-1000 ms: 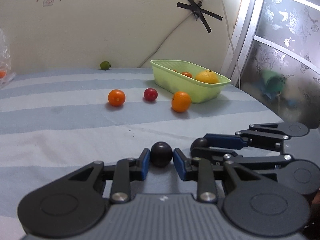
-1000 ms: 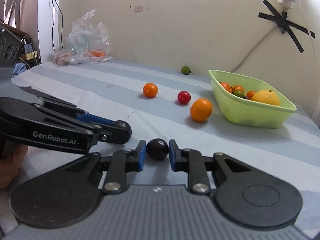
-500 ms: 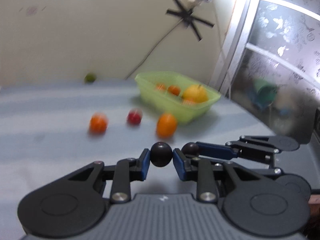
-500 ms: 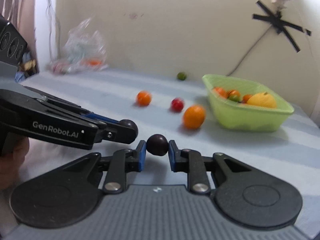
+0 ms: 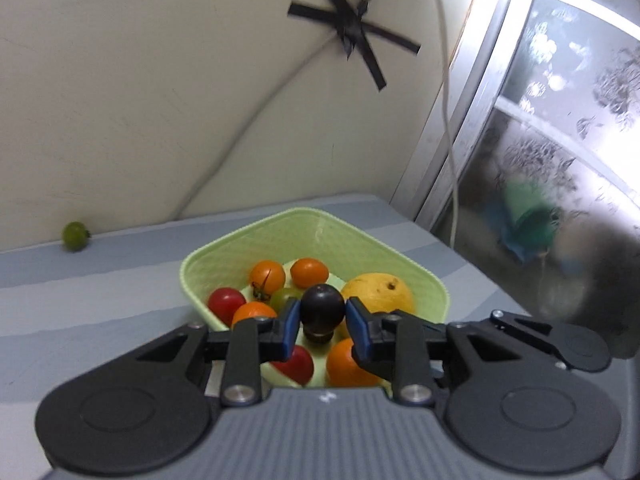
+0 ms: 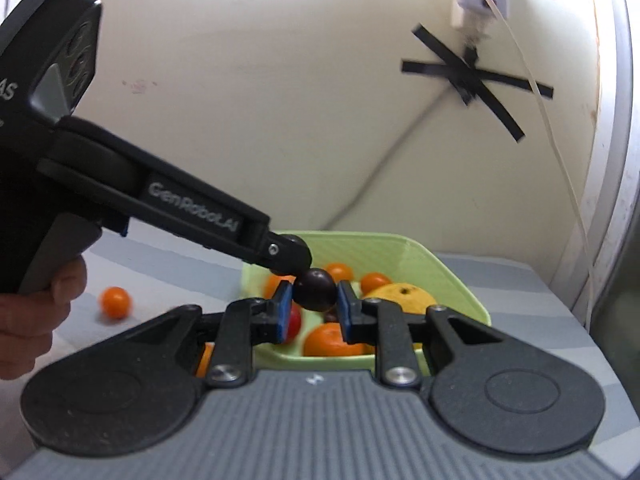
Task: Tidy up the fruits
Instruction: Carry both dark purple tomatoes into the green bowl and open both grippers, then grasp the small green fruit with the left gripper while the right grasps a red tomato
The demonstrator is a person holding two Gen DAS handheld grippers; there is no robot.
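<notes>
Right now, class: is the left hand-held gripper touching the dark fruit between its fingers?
Touching. The left wrist view shows both blue pads of the left hand-held gripper pressed against the dark round fruit, holding it above the green basket.

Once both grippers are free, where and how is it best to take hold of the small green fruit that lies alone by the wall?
Grip the green fruit across its round middle, coming from above with the jaws running along the wall. It is a small ball on the striped cloth, close to the wall, so a level approach would probably push it against the wall or make it roll.
</notes>
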